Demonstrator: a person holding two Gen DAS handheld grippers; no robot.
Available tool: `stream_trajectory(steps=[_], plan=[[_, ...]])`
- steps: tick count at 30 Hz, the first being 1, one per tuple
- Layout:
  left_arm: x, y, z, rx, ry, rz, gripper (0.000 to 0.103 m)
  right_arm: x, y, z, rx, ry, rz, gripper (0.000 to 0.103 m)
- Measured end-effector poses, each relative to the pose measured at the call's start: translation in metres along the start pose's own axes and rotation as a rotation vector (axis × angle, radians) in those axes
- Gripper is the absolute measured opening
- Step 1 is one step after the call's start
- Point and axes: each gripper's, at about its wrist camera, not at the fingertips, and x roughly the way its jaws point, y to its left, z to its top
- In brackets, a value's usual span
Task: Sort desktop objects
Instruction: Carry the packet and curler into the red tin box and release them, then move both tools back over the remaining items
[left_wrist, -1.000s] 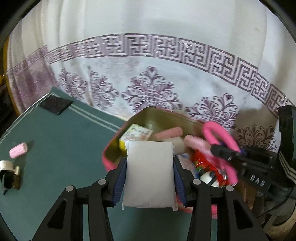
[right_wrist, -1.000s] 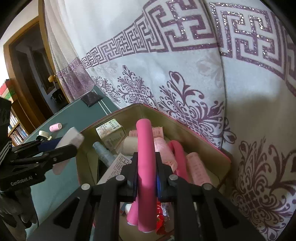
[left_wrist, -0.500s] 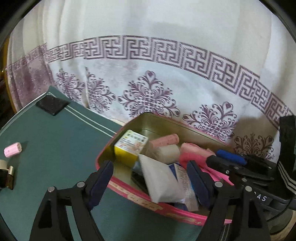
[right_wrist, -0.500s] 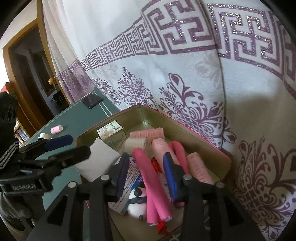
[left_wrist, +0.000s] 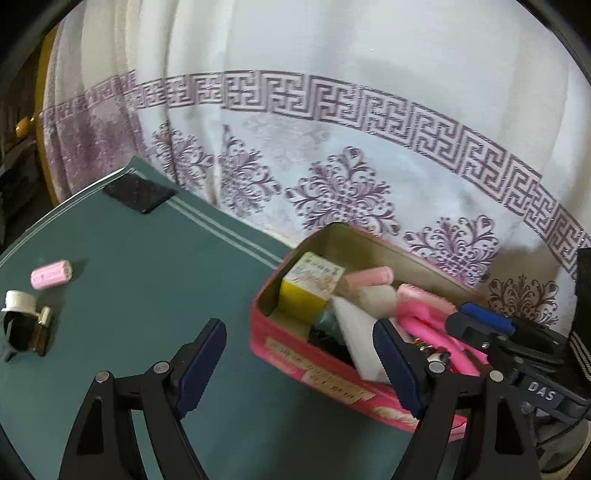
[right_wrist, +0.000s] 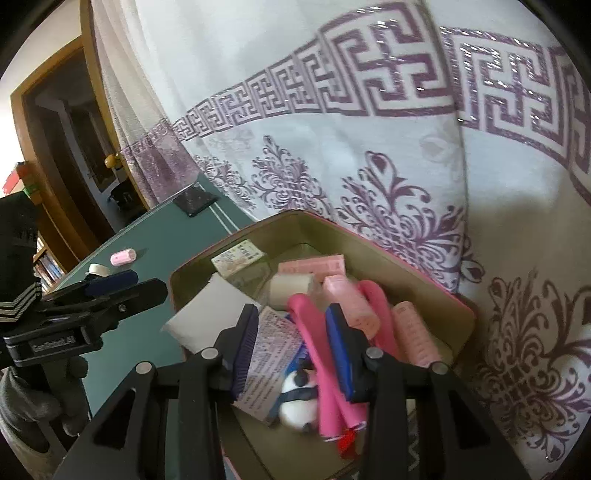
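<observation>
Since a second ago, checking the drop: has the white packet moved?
Yes. The white packet left the left hand-held gripper, whose jaws just opened, and lies inside the pink box.

Two fisheye views are being given from wrist cameras, each looking forward and downward along black gripper fingers. The left wrist view is being aimed across a dark green tabletop (left_wrist: 122, 280) toward a white curtain with purple patterns (left_wrist: 332, 129), close to an open pink rectangular tin box (left_wrist: 314, 365) at its right. The right wrist view is being held directly above that box (right_wrist: 373, 254), very near. Box, curtain (right_wrist: 332, 92) and tabletop (right_wrist: 147, 236) are being shared by both views.
</observation>
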Motion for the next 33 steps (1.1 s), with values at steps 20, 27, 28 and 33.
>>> stream_trajectory(steps=[20,27,28,33], plan=[[-0.054,0.151,-0.038,-0.266,-0.019,0.237,0.083,0.024,0.096,-0.011,-0.143,0.051,0.149,0.067],[-0.073,0.216,-0.057,-0.385,-0.016,0.326,0.083,0.036,0.123,-0.017,-0.179,0.082,0.185,0.073],[-0.075,0.224,-0.059,-0.403,-0.015,0.336,0.083,0.038,0.127,-0.018,-0.186,0.087,0.190,0.073],[-0.081,0.261,-0.065,-0.447,-0.012,0.401,0.083,0.046,0.144,-0.024,-0.219,0.112,0.213,0.073]])
